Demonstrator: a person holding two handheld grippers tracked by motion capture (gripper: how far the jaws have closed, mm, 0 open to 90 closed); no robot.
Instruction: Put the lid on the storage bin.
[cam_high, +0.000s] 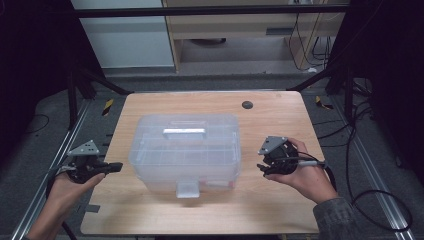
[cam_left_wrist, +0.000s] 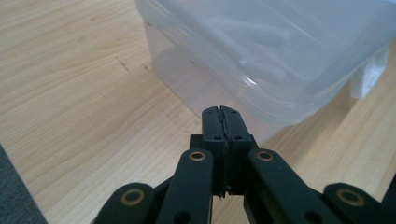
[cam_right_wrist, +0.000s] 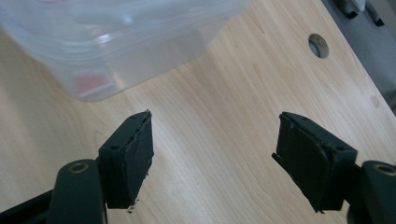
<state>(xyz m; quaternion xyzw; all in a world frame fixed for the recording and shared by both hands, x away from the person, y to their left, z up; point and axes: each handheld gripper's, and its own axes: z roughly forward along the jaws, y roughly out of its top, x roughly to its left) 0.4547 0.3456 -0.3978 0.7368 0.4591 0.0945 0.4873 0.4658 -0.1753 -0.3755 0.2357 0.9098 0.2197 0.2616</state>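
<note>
In the high view we see the person's left hand (cam_high: 67, 187) entering from the lower left of the frame, forearm angled up and inward, holding the left gripper (cam_high: 112, 167) off the table's left edge with its black jaws pointing right toward the box. The right hand (cam_high: 305, 175) comes in from the lower right, its sleeve at the bottom edge, wrapped around the right gripper (cam_high: 261, 169), which sits over the right part of the light wooden table (cam_high: 280, 125) and points left.

In the left gripper view we find the left gripper (cam_left_wrist: 223, 122) with its jaws pressed flat together, nothing between them, hanging just short of the box's near corner. In the right gripper view the right gripper (cam_right_wrist: 212, 154) stands spread wide, bare wood showing between the pads, touching nothing.

The clear plastic lidded storage box with a pale handle (cam_high: 185, 150) rests in the middle of the table, between the two grippers. Something red shows faintly through its wall (cam_right_wrist: 91, 84); we cannot make out what it is. A small dark round hole (cam_high: 247, 105) lies toward the upper right of the tabletop.
</note>
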